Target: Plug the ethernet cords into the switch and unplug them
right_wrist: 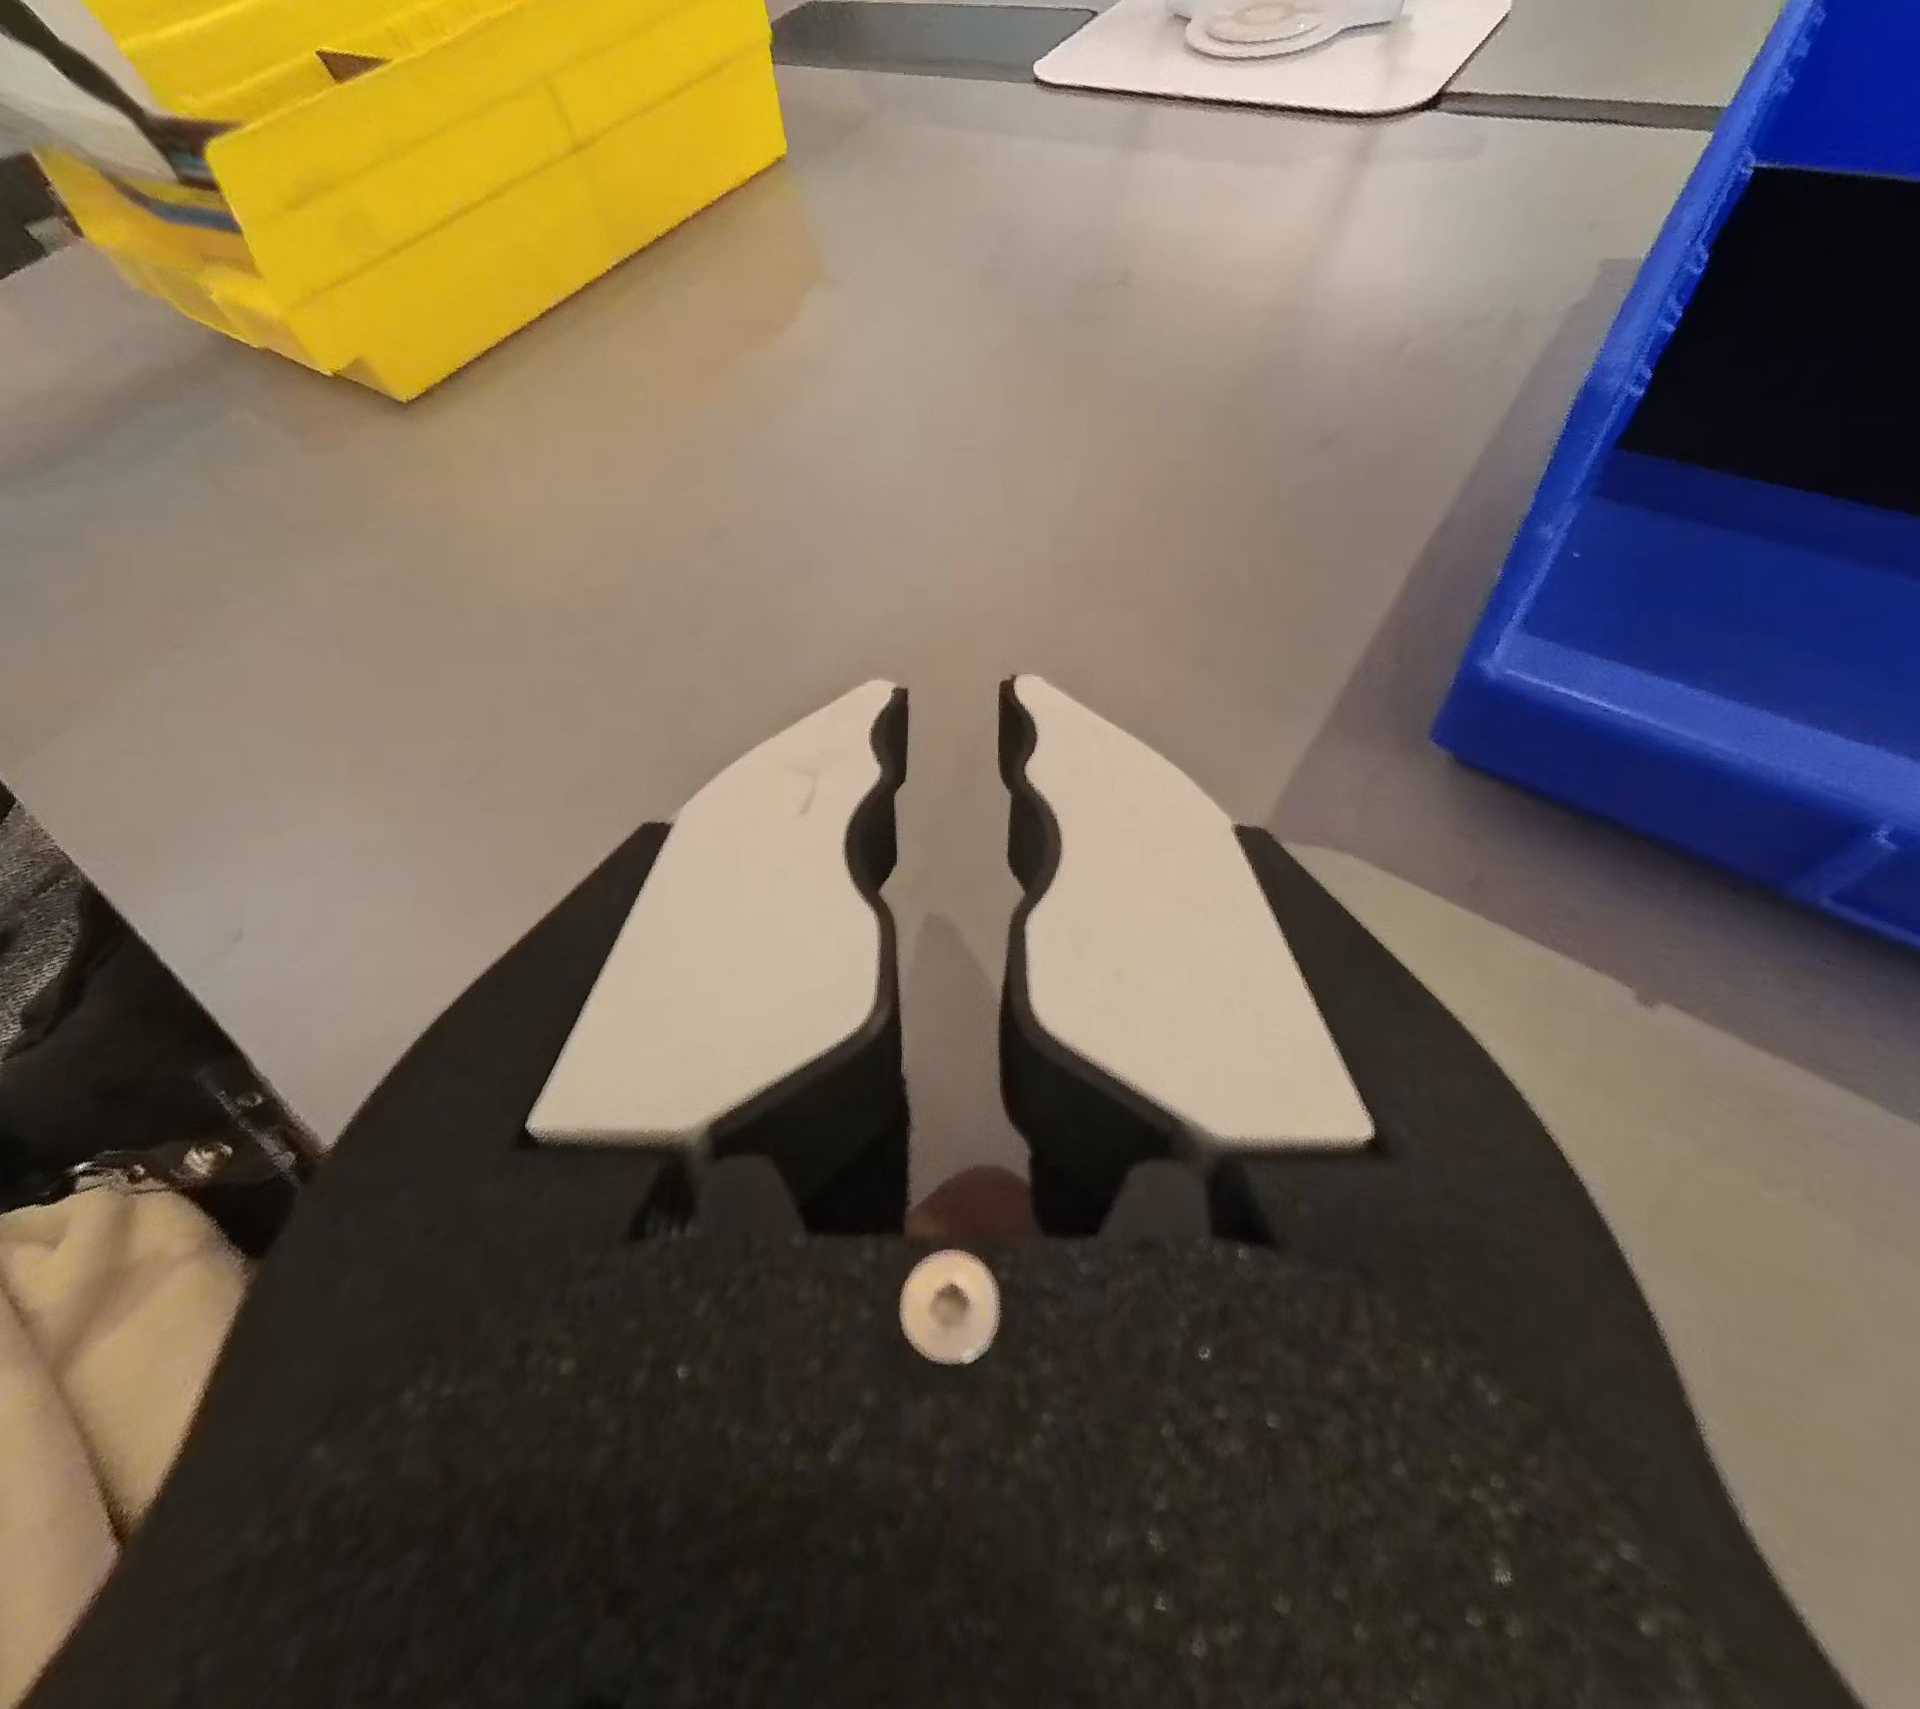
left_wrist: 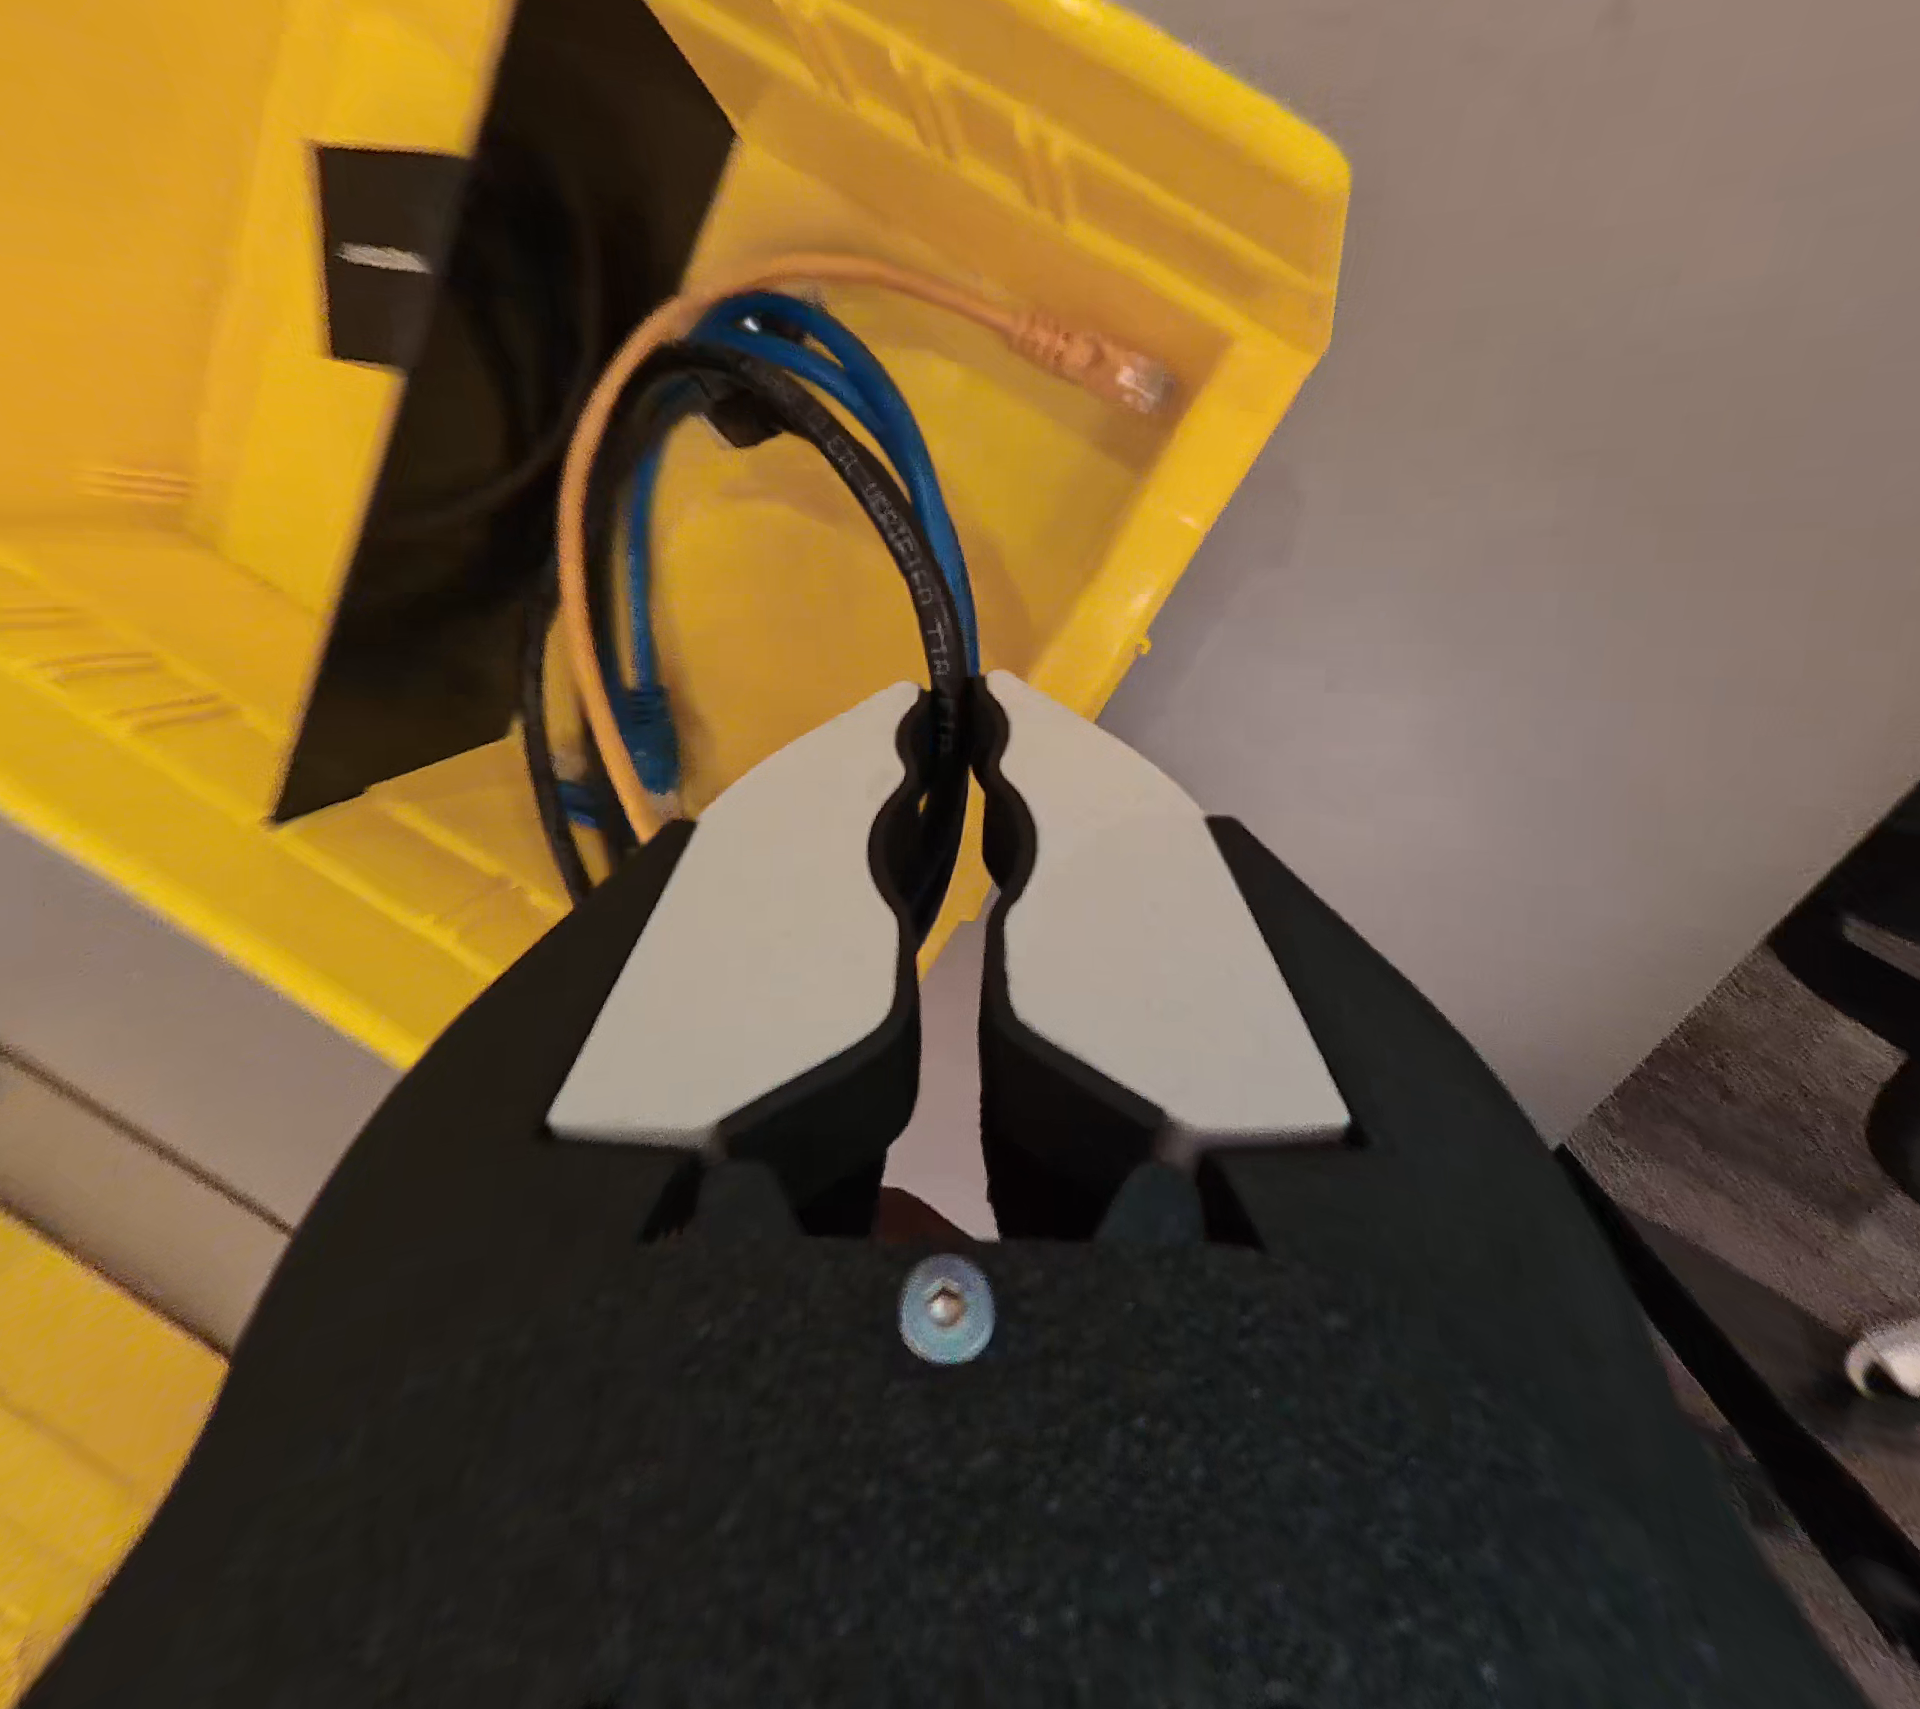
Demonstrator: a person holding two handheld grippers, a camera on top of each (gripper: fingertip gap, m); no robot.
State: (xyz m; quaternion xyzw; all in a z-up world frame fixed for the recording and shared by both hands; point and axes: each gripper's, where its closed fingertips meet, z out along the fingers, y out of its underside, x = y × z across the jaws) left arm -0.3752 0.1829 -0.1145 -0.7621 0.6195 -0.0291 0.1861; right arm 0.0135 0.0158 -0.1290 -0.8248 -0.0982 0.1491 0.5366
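My left gripper (left_wrist: 948, 693) clamps a bunch of ethernet cords over the yellow bin; my right gripper (right_wrist: 951, 698) is narrowly parted, holding nothing.

Left: black cord (left_wrist: 914, 558) and blue cord (left_wrist: 894, 423) pinched between the fingertips, looping up from the yellow bin (left_wrist: 1039, 132); orange cord (left_wrist: 582, 537) loops alongside, its clear plug (left_wrist: 1138, 381) lying loose in the bin corner. A black divider (left_wrist: 520, 371) hides the cords' far ends; view blurred, can't tell the switch. Right: hovers above the grey worktop (right_wrist: 831, 412), yellow bin front-left, blue bin (right_wrist: 1714, 620) right and cut off, white stand (right_wrist: 1273, 38) behind.
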